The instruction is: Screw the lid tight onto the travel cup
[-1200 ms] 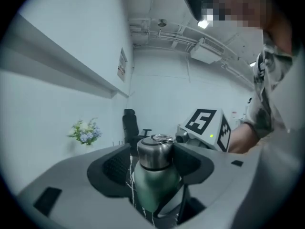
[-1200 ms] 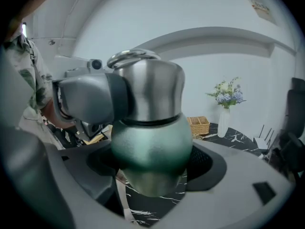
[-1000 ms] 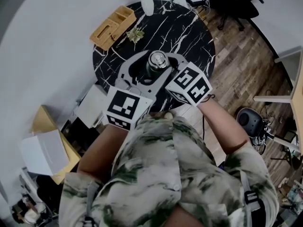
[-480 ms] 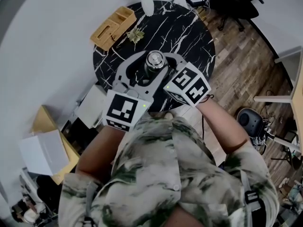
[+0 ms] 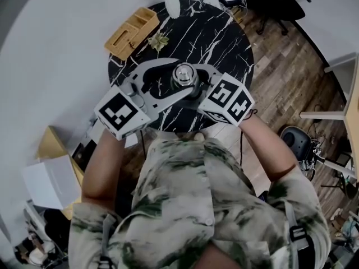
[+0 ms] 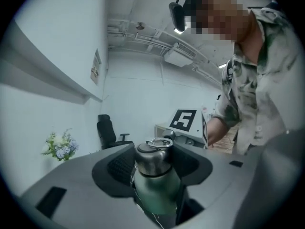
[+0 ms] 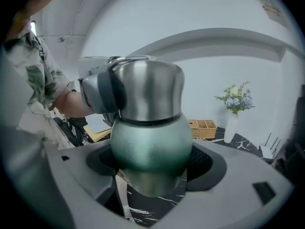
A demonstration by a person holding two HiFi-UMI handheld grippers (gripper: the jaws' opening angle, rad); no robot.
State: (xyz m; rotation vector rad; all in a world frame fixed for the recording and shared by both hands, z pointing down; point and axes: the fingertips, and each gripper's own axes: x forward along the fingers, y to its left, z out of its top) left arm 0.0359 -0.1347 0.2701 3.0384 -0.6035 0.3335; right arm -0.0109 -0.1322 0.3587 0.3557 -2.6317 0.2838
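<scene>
Near side: our shirt [image 5: 213, 206] is covering the near edge of the black marble table [image 5: 224, 43]. From the head view, lid and jaws are hiding the cup body. We're pinching the travel cup [image 7: 152, 142] in the right gripper [image 7: 152, 168], over the table, by its matte green bulge. The left gripper [image 6: 153, 166] has just been closing and is clamping the steel lid [image 6: 153, 156], ring on top. Far left: wooden tray [image 5: 133, 31], then the vase of flowers [image 5: 173, 4].

Lid [image 5: 183, 73] sits on travel cup [image 7: 151, 144] over table [image 5: 219, 38]; basket [image 5: 133, 31] lies behind left.
</scene>
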